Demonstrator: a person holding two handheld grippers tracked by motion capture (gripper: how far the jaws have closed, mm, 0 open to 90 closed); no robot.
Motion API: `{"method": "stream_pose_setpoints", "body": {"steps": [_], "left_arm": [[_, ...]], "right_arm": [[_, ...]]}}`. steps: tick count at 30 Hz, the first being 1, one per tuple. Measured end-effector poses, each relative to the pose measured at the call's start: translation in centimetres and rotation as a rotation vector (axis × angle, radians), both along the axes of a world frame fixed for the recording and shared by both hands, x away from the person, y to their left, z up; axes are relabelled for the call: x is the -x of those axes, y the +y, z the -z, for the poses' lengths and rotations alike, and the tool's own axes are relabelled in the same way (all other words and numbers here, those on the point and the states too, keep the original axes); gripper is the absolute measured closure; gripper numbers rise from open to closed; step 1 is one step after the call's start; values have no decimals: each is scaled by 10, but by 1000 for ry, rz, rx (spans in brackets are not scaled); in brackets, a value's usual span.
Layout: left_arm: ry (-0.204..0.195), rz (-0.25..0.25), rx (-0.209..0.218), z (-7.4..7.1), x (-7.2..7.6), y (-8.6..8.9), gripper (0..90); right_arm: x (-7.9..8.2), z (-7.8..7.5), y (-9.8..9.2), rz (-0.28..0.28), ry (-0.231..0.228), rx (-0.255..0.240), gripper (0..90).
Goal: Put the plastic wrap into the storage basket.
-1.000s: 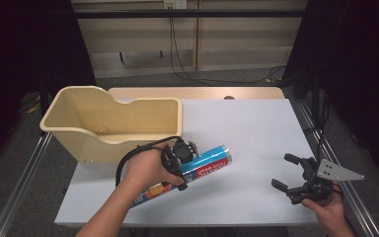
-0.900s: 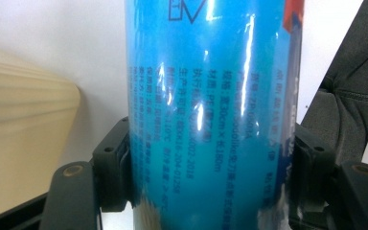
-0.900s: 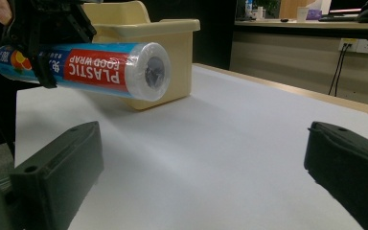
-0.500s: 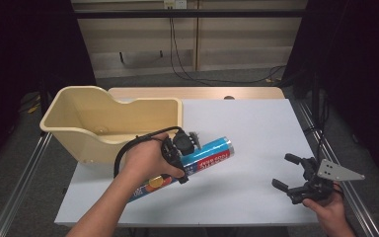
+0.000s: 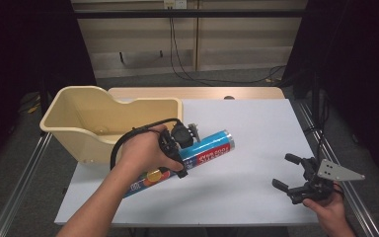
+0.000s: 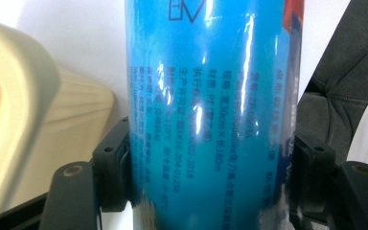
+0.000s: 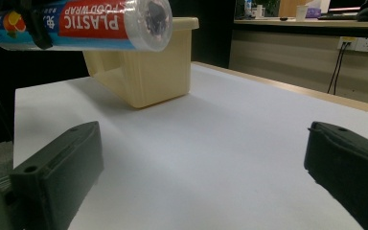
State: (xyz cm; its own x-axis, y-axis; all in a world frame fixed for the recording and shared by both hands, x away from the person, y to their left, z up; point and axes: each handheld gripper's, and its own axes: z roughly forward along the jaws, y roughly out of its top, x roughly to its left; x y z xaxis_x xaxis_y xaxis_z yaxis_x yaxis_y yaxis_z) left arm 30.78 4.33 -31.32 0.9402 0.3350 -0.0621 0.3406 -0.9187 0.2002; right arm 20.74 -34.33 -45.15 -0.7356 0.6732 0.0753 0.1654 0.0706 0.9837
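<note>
A long blue roll of plastic wrap (image 5: 200, 150) with a red label hangs above the white table (image 5: 256, 123), tilted, just in front of the cream bin (image 5: 94, 123). My left gripper (image 5: 177, 145) is shut on the roll's middle; in the left gripper view the roll (image 6: 211, 115) sits pressed between both black jaws. From the right gripper view the roll (image 7: 81, 24) floats clear of the table beside the bin (image 7: 143, 72). My right gripper (image 5: 288, 173) rests at the table's front right, open, with nothing between its jaws (image 7: 201, 177).
The cream bin stands at the table's left rear, open on top. Metal rails (image 5: 24, 182) run along both table sides. Cables (image 5: 187, 59) hang down a wall behind the table. White tabletop stretches between the two grippers.
My left hand has lifted the roll off the table and carried it slightly up and toward the bin. The right gripper has stayed put.
</note>
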Motion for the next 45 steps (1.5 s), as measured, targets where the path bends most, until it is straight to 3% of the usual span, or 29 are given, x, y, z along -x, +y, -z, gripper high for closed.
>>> {"method": "stream_pose_setpoints", "body": {"steps": [7, 14, 26, 40, 45], "left_arm": [[-14, 6, 22, -11, -2, 0, 322], [-3, -4, 35, -20, -6, 1, 322], [-16, -16, 29, -37, -17, 4, 322], [-21, -37, 12, -41, -37, 13, 322], [-36, -18, -6, -42, -42, 15, 321]], "right_arm": [[0, 0, 1, -2, -1, 0, 0], [0, 0, 0, 0, 1, 1, 0], [-1, 1, 1, -5, 1, 1, 0], [-1, 1, 0, 0, 5, -4, 0], [-1, 0, 0, 2, 3, -5, 0]]}}
